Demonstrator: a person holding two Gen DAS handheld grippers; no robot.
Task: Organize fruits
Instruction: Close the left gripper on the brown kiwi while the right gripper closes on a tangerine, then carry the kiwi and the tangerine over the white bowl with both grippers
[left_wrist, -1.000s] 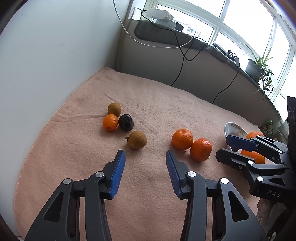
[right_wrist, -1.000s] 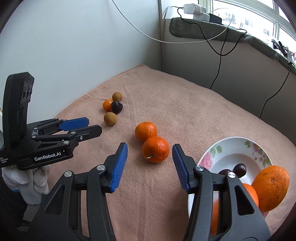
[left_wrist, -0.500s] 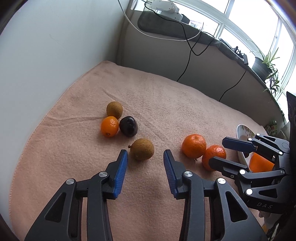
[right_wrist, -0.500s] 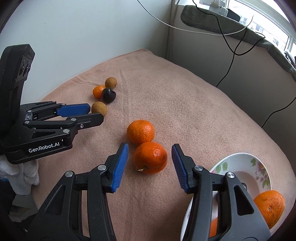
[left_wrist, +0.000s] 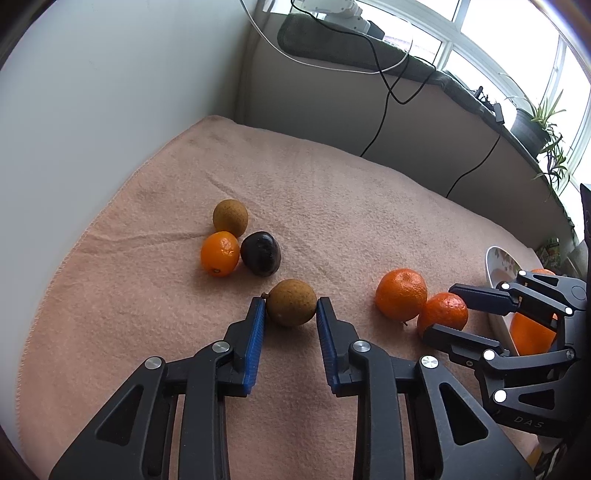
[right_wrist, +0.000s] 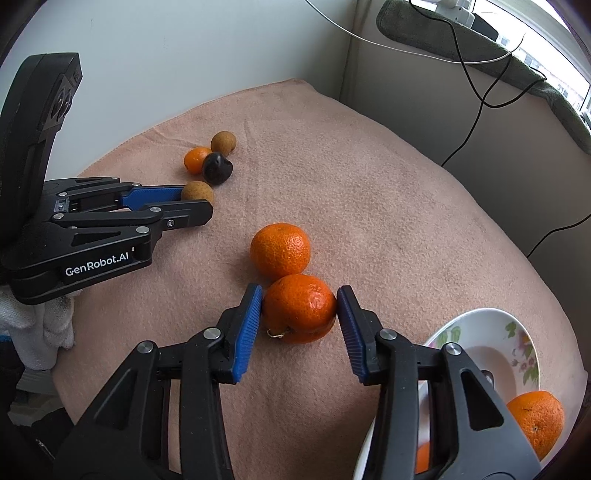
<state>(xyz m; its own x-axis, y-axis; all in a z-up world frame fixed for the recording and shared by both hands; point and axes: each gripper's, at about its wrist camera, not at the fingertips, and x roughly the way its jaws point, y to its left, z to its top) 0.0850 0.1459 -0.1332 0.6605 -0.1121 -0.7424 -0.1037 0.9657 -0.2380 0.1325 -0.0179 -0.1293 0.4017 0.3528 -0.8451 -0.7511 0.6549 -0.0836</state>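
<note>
- Left wrist view: the left gripper (left_wrist: 291, 310) is seen low over the pink towel (left_wrist: 332, 206) on the tabletop. Its jaws have just been closing and now sit clamped on a brown longan (left_wrist: 291, 302), one blue pad touching each side of it.
- Farther off and to the left, a small cluster is formed by a second longan (left_wrist: 230, 217), a kumquat (left_wrist: 219, 253) and a dark plum (left_wrist: 260, 253); the three are touching.
- To the right, two tangerines lie touching each other: the far tangerine (left_wrist: 401, 294) and the near tangerine (left_wrist: 443, 313). The near one is held between the fingers of the right gripper (left_wrist: 452, 314), with the flowered bowl (left_wrist: 496, 258) just behind.
- Right wrist view: the jaws of the right gripper (right_wrist: 300, 308) have just been closing and are pressed against both sides of the near tangerine (right_wrist: 299, 308), which rests on the towel (right_wrist: 369, 192) and touches the far tangerine (right_wrist: 280, 250).
- The bowl (right_wrist: 480, 332) is seen at lower right, with an orange (right_wrist: 535, 421) at its near rim.
- At left, the left gripper (right_wrist: 192, 201) is shown closed around the longan (right_wrist: 197, 191), the plum cluster lying beyond it.
</note>
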